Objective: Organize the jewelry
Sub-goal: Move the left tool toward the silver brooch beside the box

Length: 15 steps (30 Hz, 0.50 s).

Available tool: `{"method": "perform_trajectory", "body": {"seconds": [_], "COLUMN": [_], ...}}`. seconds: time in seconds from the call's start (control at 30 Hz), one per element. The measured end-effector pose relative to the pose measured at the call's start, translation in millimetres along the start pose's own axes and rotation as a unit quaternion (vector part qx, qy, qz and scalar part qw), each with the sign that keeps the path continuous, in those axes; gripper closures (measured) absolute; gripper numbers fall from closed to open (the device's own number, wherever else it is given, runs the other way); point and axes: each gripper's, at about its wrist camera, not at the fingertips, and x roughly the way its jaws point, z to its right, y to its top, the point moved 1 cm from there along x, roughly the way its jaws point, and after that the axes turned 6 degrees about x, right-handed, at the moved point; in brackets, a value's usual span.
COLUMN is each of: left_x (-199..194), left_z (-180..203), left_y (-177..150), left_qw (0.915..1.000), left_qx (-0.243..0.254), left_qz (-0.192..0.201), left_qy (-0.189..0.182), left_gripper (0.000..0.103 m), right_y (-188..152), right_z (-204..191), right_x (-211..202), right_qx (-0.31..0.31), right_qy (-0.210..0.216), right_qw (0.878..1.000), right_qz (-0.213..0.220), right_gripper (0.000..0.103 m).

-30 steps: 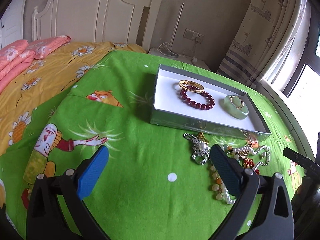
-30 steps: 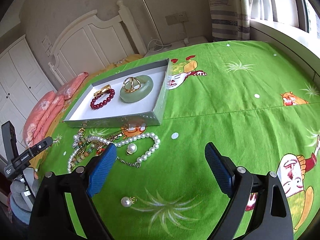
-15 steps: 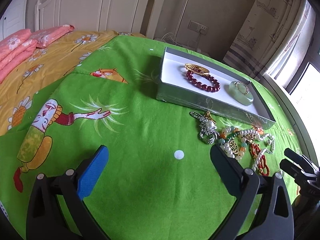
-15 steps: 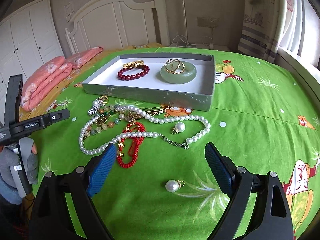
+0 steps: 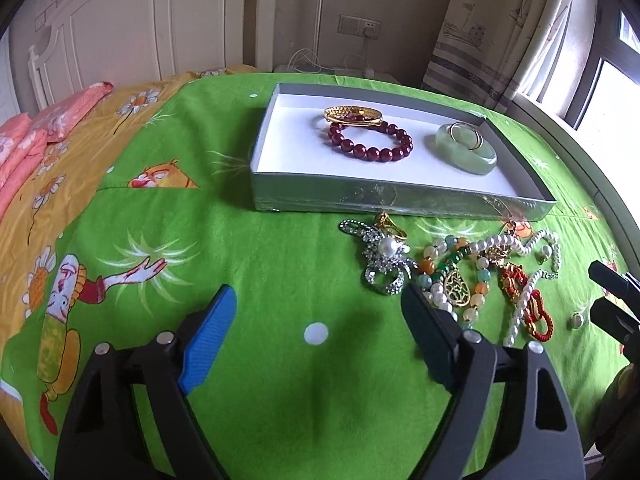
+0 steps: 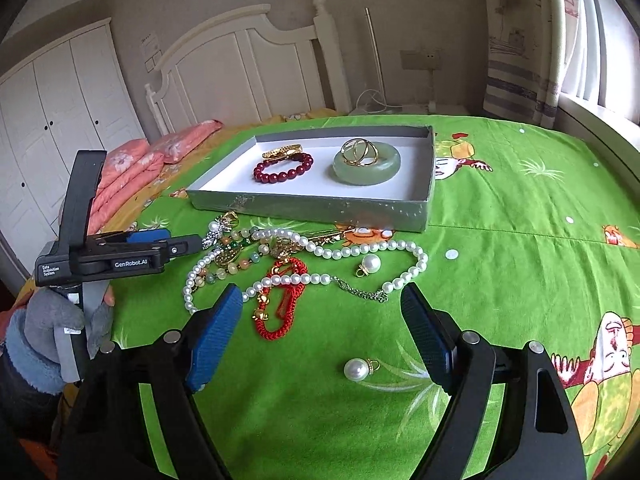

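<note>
Pink pillows [image 5: 24,136] near a white headboard [image 6: 248,68], striped curtain [image 5: 480,40] opposite

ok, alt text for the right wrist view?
Open right gripper hovers over a green bedspread, a loose pearl pendant between its jaws, untouched. Beyond lies tangled jewelry, then a shallow box holding a red bead bracelet and jade bangle; the left gripper enters at left.

White lettering is showing on the left claw [image 6: 182,245] body: "GenRobot.AI" is running along its side, and "Data Acquisition System" is sitting in tiny print at the rear end, left of that brand.
</note>
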Motion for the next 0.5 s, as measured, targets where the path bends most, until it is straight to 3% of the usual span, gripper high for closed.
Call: {"method": "perform_trajectory", "body": {"seconds": [0.17, 0.27, 0.33, 0.47, 0.5], "left_x": [18, 30, 30, 18, 14], "left_z": [9, 20, 28, 29, 25], "left_y": [22, 31, 30, 17, 12], "left_qw": [0.9999, 0.9996, 0.9987, 0.9982, 0.9985], "left_qx": [0.001, 0.023, 0.046, 0.060, 0.055], "left_qz": [-0.002, -0.012, -0.012, 0.002, 0.005], "left_qy": [-0.014, 0.010, 0.017, 0.005, -0.005], "left_gripper": [0.025, 0.029, 0.040, 0.072, 0.073], "right_y": [0, 0, 0, 0, 0], "right_z": [4, 4, 4, 4, 5], "right_x": [0, -1, -2, -4, -4], "right_qx": [0.008, 0.009, 0.010, 0.011, 0.011], "right_qy": [0.005, 0.005, 0.007, 0.012, 0.014], "right_qw": [1.000, 1.000, 1.000, 1.000, 1.000], "right_qz": [0.002, 0.003, 0.004, 0.009, 0.010], "right_gripper": [0.024, 0.024, 0.024, 0.024, 0.024]}}
